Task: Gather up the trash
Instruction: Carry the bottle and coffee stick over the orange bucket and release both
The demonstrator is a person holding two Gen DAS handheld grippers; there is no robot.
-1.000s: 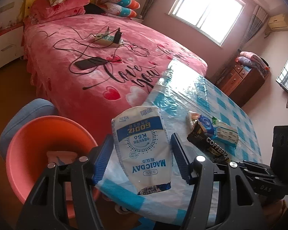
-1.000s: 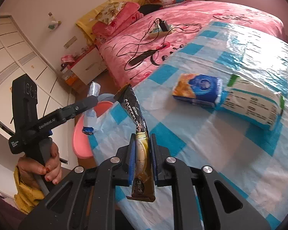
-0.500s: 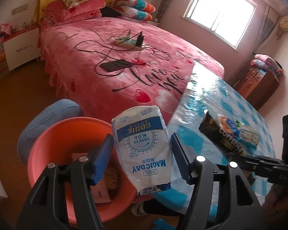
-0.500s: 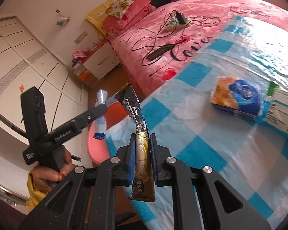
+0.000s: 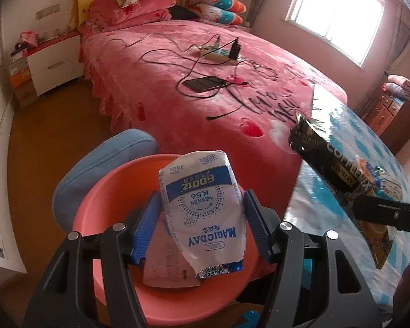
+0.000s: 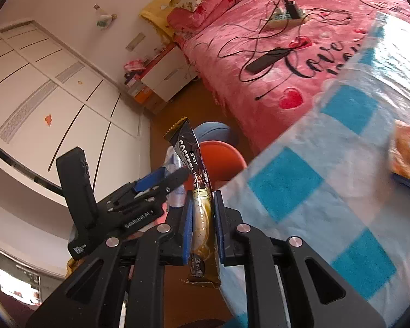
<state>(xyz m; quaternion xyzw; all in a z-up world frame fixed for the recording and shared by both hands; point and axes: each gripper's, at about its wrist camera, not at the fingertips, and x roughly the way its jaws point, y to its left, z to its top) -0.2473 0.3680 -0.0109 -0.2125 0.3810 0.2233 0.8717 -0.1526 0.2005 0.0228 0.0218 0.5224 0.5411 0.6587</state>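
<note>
White pouch — pinched in left claw, over bin

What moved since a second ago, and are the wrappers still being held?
Both grippers swung away from the table toward the pink bin. The white pouch in the left gripper now hangs over the bin. The right gripper still pinches the coffee sachet. Nothing was let go.

Home bedroom. Double bed in pink heart-print cover, at 12 o'clock; stacked pillows at headboard; white bedside cabinet at 10; fitted white wardrobe; curtained window at 1; wooden dresser at 3.
</note>
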